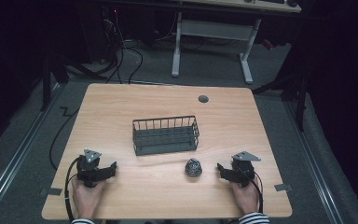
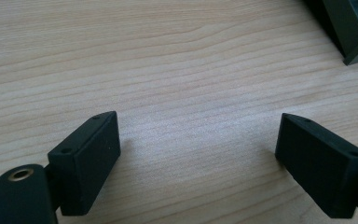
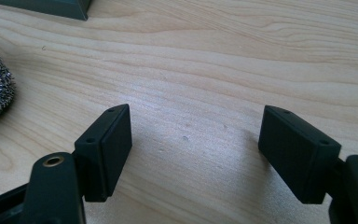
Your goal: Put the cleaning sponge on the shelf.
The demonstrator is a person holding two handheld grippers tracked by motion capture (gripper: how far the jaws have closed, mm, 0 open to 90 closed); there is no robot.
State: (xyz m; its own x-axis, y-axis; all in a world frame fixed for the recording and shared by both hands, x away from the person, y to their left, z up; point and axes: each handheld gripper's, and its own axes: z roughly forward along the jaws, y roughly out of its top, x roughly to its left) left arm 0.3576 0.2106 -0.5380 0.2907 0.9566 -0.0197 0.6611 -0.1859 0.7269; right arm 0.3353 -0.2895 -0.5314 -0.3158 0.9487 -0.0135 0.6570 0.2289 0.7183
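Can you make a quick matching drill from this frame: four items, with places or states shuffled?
Items:
1. wire basket
2. steel scourer
3. left claw
4. grommet hole

Places or states:
A. near the table's far edge, right of centre
B. open, near the table's front left, nothing between the jaws
C. middle of the table, with nothing in it
D. on the wood between the basket and the right claw

Pairs: 1-C, 2-D, 3-B, 4-A

No legible txt, labels, nos. or signs anywhere.
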